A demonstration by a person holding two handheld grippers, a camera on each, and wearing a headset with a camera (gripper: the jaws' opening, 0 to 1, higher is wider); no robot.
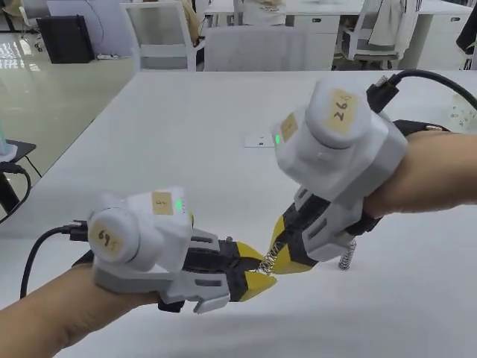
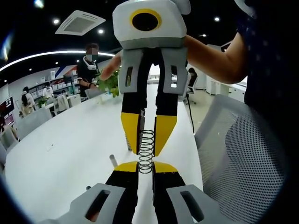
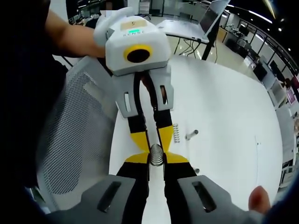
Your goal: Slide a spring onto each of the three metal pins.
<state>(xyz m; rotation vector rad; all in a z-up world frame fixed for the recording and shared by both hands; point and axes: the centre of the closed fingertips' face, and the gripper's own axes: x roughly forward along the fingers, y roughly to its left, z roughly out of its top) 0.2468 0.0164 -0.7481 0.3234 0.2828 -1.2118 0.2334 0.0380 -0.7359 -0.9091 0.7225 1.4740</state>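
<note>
Where the left gripper (image 2: 145,167) and right gripper (image 3: 157,159) meet tip to tip, open table (image 1: 186,134) spreads beyond the fingers. The table's edge and a mesh chair (image 2: 243,154) run along one side of them. A second spring (image 3: 176,133) and a pin (image 3: 191,135) sit near the tips, clear of them. Each pair of fingers pinches one end of the spring (image 2: 146,144), whose long axis runs from one gripper's fingertips to the other's.

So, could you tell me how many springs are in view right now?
2. One spring is held between the left gripper and right gripper; the second spring sits on the table beside them. More may be hidden.
</note>
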